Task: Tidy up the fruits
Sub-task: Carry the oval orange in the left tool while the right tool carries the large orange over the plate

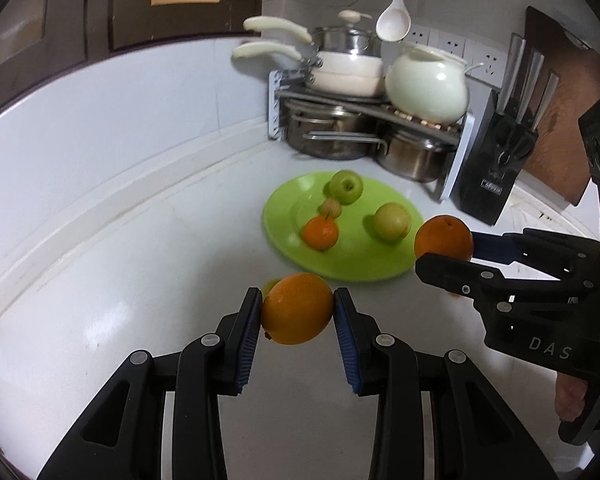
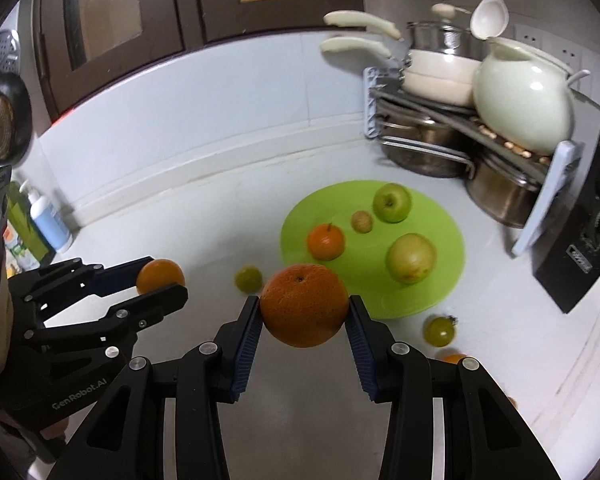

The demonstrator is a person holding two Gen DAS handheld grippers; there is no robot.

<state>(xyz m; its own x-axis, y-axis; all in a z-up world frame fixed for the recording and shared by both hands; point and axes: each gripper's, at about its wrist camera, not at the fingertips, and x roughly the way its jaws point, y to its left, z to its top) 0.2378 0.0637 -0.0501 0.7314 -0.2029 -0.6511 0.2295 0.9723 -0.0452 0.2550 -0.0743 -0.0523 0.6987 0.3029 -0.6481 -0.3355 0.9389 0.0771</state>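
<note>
Four fruits already sit on the green plate [image 2: 452,248] ahead of me, pot rack [image 2: 548,196] behind it; two small green fruits [image 2: 249,279] lie loose on the counter [image 2: 172,224]. My left gripper [image 1: 296,310] clamps one orange [image 1: 296,308] above the counter; my right gripper [image 2: 304,308] clamps another orange [image 2: 304,304], stem-dimple up — both pads pressing.
</note>
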